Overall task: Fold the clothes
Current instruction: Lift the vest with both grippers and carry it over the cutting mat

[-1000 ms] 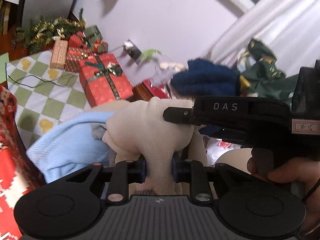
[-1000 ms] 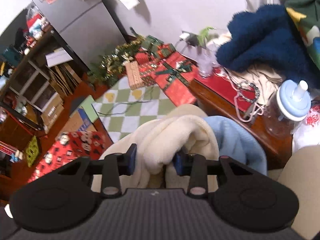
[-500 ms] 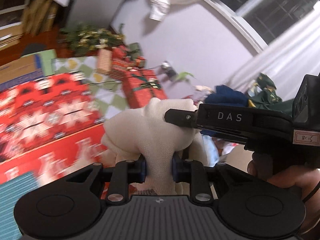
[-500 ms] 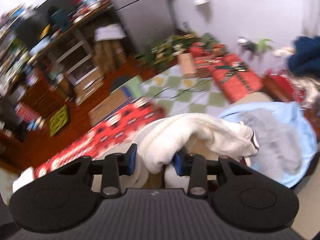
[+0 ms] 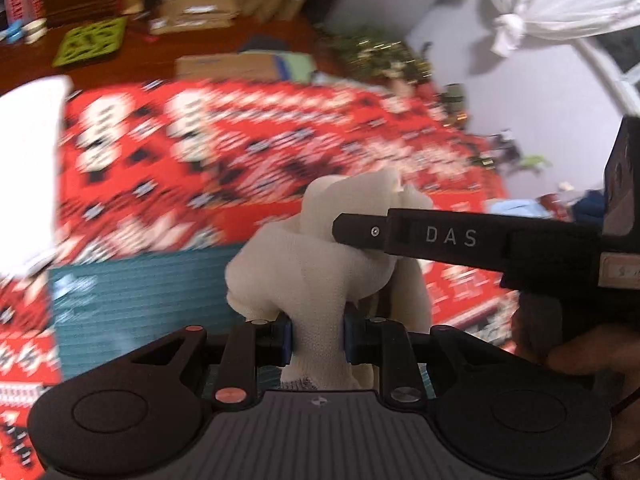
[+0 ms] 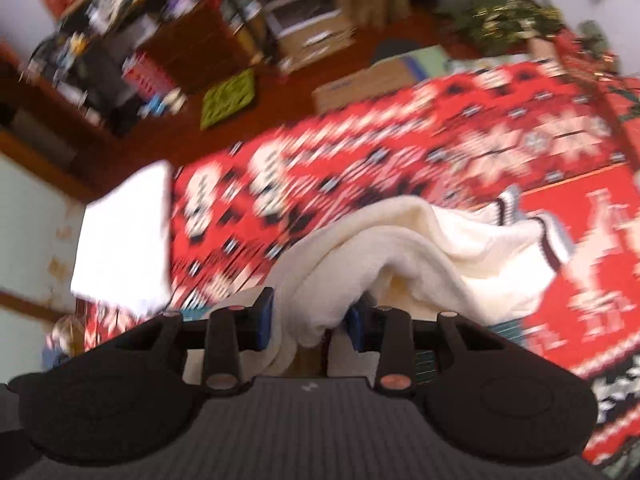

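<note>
A cream knit garment is bunched up and pinched between the blue pads of my left gripper, which is shut on it. The same cream garment, with a dark-striped cuff at its right end, drapes out of my right gripper, also shut on it. In the left wrist view the black body of the right gripper, marked DAS, crosses just behind the cloth, held by a hand. The garment hangs in the air above a red patterned cloth.
The red, white and black patterned cloth covers the surface below, over a teal mat. A white folded item lies at its left. Cardboard boxes, shelves and a green mat stand on the wooden floor beyond.
Both grippers have swung left with the cream garment, away from the light blue garment and gift boxes, and are now over the red patterned cloth. Both grips are unchanged.
</note>
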`<state>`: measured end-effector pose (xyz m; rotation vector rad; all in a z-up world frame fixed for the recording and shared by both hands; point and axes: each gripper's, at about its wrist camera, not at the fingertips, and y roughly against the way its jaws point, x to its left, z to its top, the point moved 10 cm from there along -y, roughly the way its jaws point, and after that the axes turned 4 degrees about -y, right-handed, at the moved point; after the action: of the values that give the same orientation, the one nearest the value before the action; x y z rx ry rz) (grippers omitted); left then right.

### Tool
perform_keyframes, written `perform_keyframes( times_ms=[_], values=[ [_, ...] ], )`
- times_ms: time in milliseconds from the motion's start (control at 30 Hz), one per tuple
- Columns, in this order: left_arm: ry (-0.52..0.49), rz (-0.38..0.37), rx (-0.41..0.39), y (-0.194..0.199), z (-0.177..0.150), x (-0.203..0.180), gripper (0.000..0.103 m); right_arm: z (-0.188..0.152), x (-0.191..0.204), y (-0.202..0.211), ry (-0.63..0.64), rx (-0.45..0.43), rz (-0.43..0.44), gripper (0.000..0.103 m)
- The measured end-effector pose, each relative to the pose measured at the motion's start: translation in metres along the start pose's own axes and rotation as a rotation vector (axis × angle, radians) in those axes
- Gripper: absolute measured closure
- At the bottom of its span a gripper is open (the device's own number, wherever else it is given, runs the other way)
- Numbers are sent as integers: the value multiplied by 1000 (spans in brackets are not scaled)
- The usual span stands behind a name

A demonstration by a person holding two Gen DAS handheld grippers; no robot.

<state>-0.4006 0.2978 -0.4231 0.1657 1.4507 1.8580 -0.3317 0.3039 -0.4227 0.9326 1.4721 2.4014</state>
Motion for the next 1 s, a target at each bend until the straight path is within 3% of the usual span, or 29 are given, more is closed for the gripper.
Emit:
perform_keyframes(
  times_ms=[200, 367, 600, 700, 1000],
  values=[
    [117, 33, 84, -12, -40, 69, 76, -44, 11, -38, 22, 108, -6, 53],
    [154, 68, 113, -8, -58, 91, 68, -56, 7, -31, 3, 142, 17, 46],
    [148, 146, 95, 10, -51, 90, 62, -45, -25, 14, -6, 135, 12, 41],
    [138, 178, 65, 23, -41, 88, 58, -30, -54, 5, -24, 124, -7, 41],
    [58, 159, 35, 6, -17, 54, 58, -10, -92, 12, -38, 86, 4, 41]
  ],
)
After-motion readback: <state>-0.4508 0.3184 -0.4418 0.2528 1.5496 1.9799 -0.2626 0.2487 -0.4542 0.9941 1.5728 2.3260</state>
